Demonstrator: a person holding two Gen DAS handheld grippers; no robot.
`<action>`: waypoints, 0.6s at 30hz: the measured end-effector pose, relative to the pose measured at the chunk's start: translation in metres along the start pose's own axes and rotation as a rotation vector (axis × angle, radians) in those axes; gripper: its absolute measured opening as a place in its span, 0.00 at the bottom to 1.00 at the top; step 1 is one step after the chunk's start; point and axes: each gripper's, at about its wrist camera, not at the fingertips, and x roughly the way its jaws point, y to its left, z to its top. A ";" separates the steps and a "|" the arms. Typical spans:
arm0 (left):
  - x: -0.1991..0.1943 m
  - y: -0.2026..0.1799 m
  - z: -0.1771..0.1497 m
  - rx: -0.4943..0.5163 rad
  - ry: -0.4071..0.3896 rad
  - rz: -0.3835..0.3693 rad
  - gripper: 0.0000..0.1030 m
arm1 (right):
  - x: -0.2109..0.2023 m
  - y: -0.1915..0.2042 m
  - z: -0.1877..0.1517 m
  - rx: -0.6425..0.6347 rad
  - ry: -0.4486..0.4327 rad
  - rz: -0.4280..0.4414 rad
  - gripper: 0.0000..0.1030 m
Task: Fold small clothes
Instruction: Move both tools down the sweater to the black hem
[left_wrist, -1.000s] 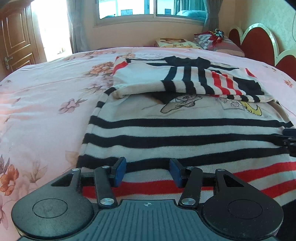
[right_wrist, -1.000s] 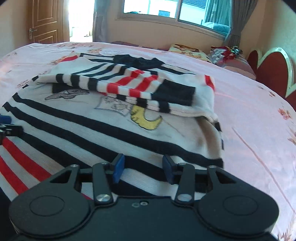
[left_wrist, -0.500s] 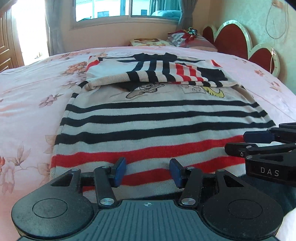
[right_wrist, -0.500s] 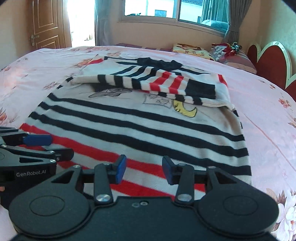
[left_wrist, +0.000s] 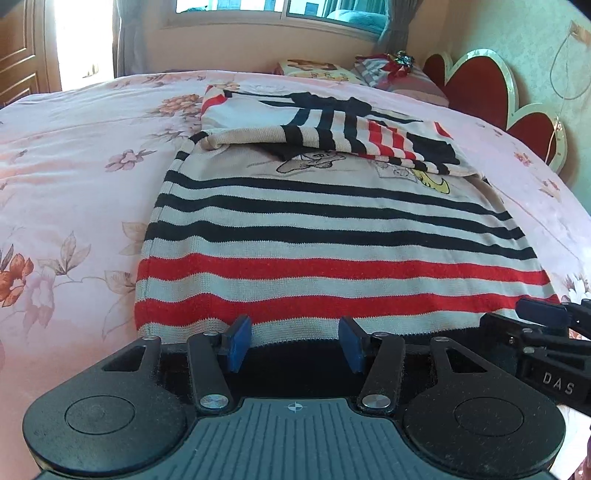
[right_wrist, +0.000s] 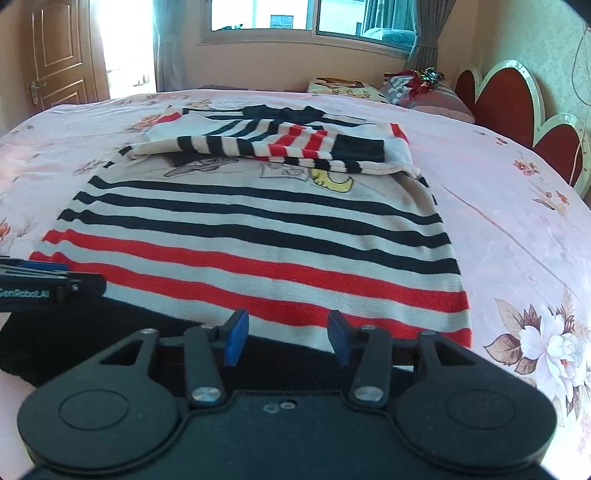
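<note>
- A cream knitted sweater with black and red stripes (left_wrist: 332, 236) lies flat on a wide bed covered by a pink floral sheet (left_wrist: 74, 177), reaching from the bed's near edge toward its middle.
- Both striped sleeves (right_wrist: 280, 144) are folded across the chest, partly covering a cartoon print with a yellow patch (right_wrist: 332, 181).
- The black hem band (right_wrist: 122, 325) sits at the near edge of the bed, just under both tools.
- The left gripper (left_wrist: 295, 343) hovers over the hem near the sweater's near-left corner; its 2 blue-padded fingers (left_wrist: 236, 343) stand apart with nothing between them.
- The right gripper (right_wrist: 286, 338) hovers over the hem toward the near-right corner; its fingers (right_wrist: 340, 336) are likewise spread and empty.
- Each tool shows at the edge of the other's view, so the 2 are side by side along the hem.
- At the far right edge of the bed stands a red headboard of heart-shaped panels with pale trim (right_wrist: 517, 96).
- Near the far right corner lie a yellow printed pillow (right_wrist: 343, 86) and a striped pillow with a red ornament on it (right_wrist: 424, 88).
- Beyond the far edge, a wide window (right_wrist: 306, 22) with grey curtains (right_wrist: 424, 33) is set in a peach wall.
- To the far left are a brown panelled wooden door (right_wrist: 59, 55) and a bright, overexposed opening beside it.
</note>
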 end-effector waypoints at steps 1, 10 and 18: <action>0.000 -0.001 -0.001 0.004 0.004 0.005 0.52 | 0.000 0.005 -0.001 -0.009 0.000 0.004 0.45; 0.000 -0.013 -0.012 0.098 0.001 0.039 0.75 | 0.008 0.011 -0.015 -0.017 0.053 -0.017 0.50; -0.006 -0.010 -0.022 0.105 -0.001 0.052 0.79 | 0.003 0.000 -0.025 0.024 0.064 -0.025 0.54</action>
